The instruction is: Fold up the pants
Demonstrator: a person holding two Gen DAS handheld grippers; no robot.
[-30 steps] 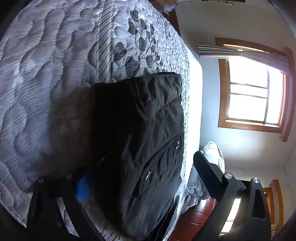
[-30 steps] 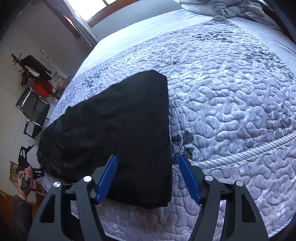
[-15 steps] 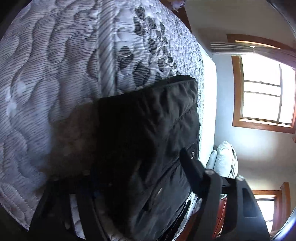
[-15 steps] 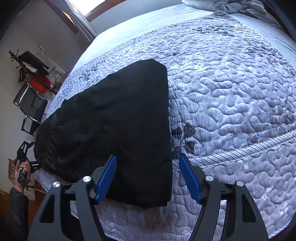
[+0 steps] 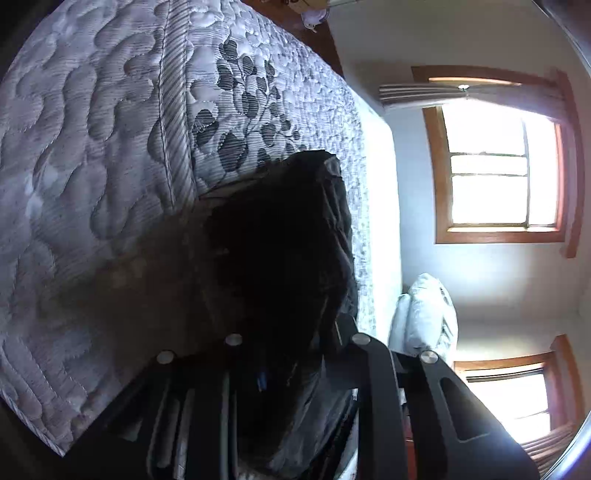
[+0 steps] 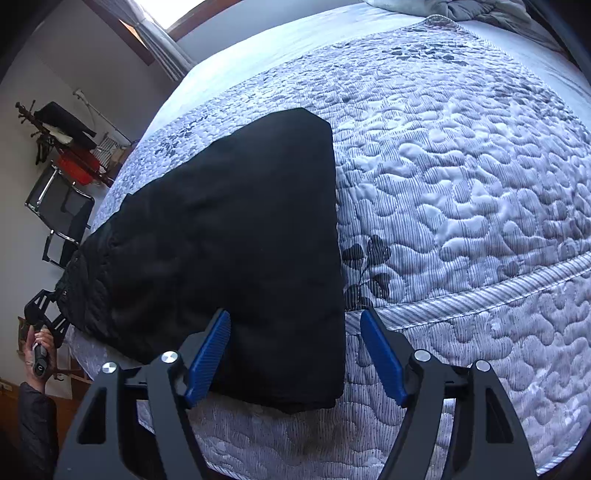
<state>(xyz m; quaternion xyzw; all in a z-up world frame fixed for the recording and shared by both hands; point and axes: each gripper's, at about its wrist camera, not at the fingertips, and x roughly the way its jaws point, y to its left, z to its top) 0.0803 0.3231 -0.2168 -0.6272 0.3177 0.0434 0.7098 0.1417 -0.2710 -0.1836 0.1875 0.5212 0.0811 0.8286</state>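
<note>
The black pants [image 6: 229, 236] lie folded flat on the grey quilted bedspread [image 6: 461, 184]. My right gripper [image 6: 295, 350] is open, its blue pads straddling the near right corner of the pants without touching. My left gripper [image 5: 291, 369] has closed on the waistband end of the pants [image 5: 280, 258], with dark cloth bunched between its fingers. In the right wrist view the left gripper [image 6: 44, 314] shows at the far left edge of the pants, held by a hand.
The bedspread [image 5: 92, 166] fills most of the left wrist view. A crumpled grey blanket [image 6: 461, 11] lies at the head of the bed. A chair and clothes rack [image 6: 62, 173] stand left of the bed. Windows [image 5: 498, 166] are on the wall.
My left gripper moved in onto the waistband end and closed on the cloth. My right gripper stayed open and shifted slightly closer to the corner.
</note>
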